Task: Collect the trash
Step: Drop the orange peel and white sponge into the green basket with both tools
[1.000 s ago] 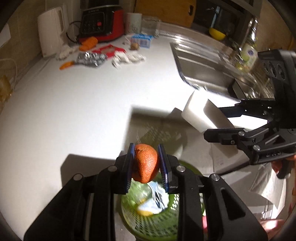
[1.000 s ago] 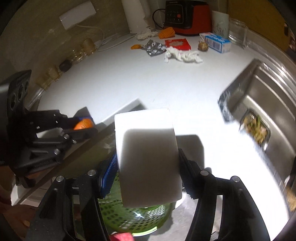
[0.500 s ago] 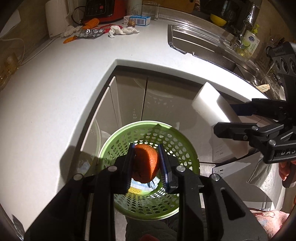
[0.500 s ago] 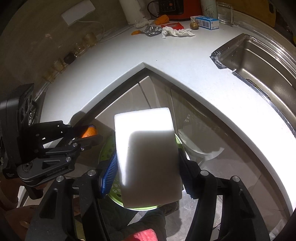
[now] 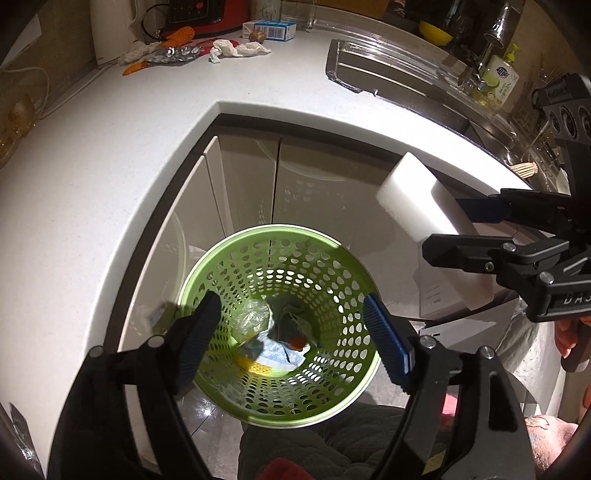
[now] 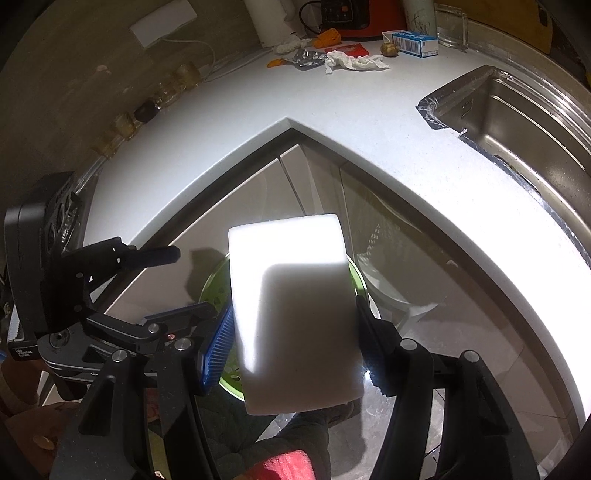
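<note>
Left tool [image 5: 291,339], jaws just sprung apart, gapes over the perforated green basket [image 5: 347,258] (peel [image 5: 296,342] inside); right tool [image 6: 295,345] clamps a white foam block [image 6: 291,310].

Left gripper [image 5: 291,343] jaws just parted, empty.

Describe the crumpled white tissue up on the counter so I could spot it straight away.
Start at the red appliance against the back wall of the white counter. Just in front of it, right of the silver blister pack, lies the crumpled white tissue. It is the only long, soft, twisted white wad there; its neighbours are flat, shiny or boxy.
</note>
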